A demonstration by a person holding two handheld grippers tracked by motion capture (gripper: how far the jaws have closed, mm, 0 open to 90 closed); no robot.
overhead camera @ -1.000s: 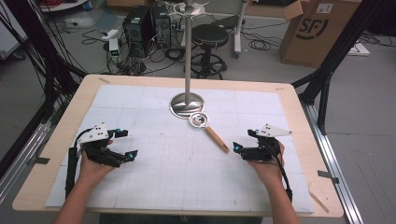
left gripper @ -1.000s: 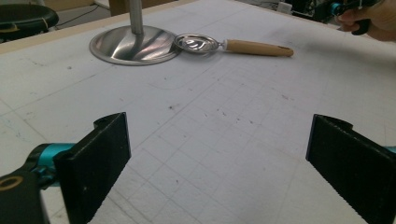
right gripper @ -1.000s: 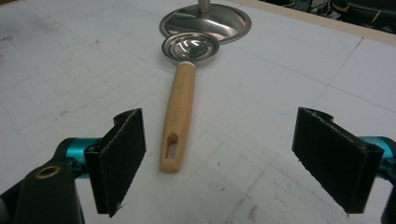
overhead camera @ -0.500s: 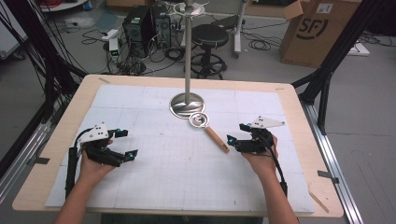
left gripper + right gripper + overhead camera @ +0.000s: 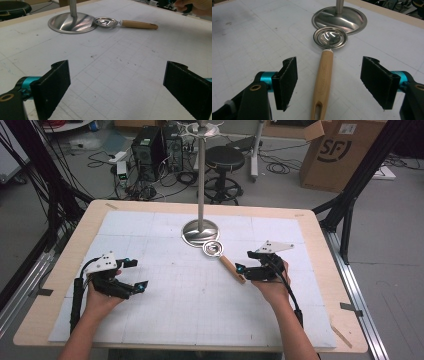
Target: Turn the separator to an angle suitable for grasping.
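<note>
A small metal strainer with a wooden handle [image 5: 231, 266] lies on the white gridded mat, its round bowl [image 5: 213, 249] touching the base of a steel stand [image 5: 200, 231]. My right gripper [image 5: 243, 261] is open just right of the handle's end. In the right gripper view the handle [image 5: 323, 80] runs up between the two spread jaws toward the bowl [image 5: 330, 37]. My left gripper [image 5: 137, 273] is open near the mat's left side, well away from the strainer [image 5: 125, 23], with nothing between its jaws.
The stand's pole [image 5: 201, 170] rises from the round base at the back middle of the mat [image 5: 200, 310]. A wooden table edge [image 5: 335, 285] frames the mat. Beyond the table are a stool [image 5: 225, 157], a cardboard box [image 5: 340, 155] and cables on the floor.
My right gripper has moved left and forward toward the strainer's handle, so its jaws now flank the handle's end. The left gripper has stayed still.
</note>
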